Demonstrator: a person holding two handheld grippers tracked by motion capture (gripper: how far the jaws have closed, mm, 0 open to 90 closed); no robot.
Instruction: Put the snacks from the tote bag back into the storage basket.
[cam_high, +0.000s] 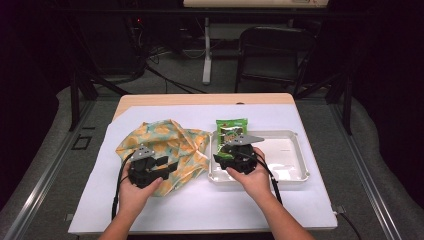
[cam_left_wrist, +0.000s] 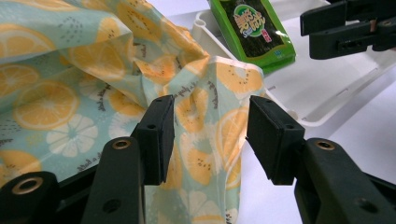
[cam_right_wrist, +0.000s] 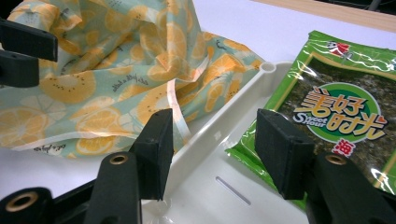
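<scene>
A crumpled cloth bag printed with orange slices (cam_high: 162, 142) lies on the white table sheet, left of a white tray (cam_high: 295, 170). A green seaweed snack packet (cam_high: 231, 129) leans over the tray's far left rim. My left gripper (cam_high: 167, 167) rests on the bag, open; a fold of the bag (cam_left_wrist: 210, 116) stands between its jaws without being pinched. My right gripper (cam_high: 227, 150) hovers open over the tray's left end. In the right gripper view its jaws straddle the tray rim (cam_right_wrist: 219, 130), with the packet (cam_right_wrist: 341, 112) by the right jaw and the bag (cam_right_wrist: 116, 70) to the left.
The white sheet (cam_high: 210, 205) covers a wooden table (cam_high: 200, 99). The tray's right half is bare. Beyond the table stand a dark chair (cam_high: 275, 55) and a table leg (cam_high: 206, 50) on a grey floor with cables.
</scene>
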